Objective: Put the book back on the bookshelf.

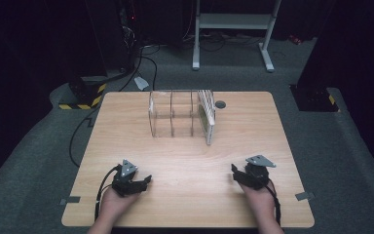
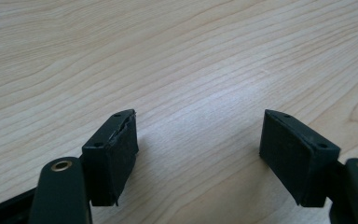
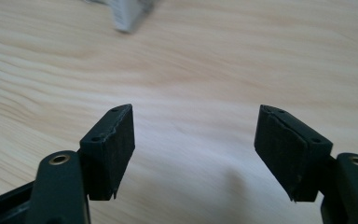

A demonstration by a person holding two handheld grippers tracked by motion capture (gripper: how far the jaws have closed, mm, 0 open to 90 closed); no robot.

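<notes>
A clear plastic rack (image 1: 174,116) with upright dividers stands at the back middle of the wooden table (image 1: 126,126). Several white slats (image 1: 207,116) lean at its right end. Near the front left, a hand holds my left gripper (image 1: 145,181) low over the table; in the left gripper view it (image 2: 198,133) is open with bare wood between the pads. At the front right my right gripper (image 1: 233,171) is also held low. In its own view it (image 3: 193,130) is open and holds nothing. A blurred pale corner of the rack (image 3: 128,16) shows far ahead of it.
A small grey round cap (image 1: 220,104) sits in the tabletop just right of the rack. Grey tape tabs (image 1: 70,200) (image 1: 304,196) mark the table's front corners. Cables and a white metal frame (image 1: 233,22) stand on the dark floor behind.
</notes>
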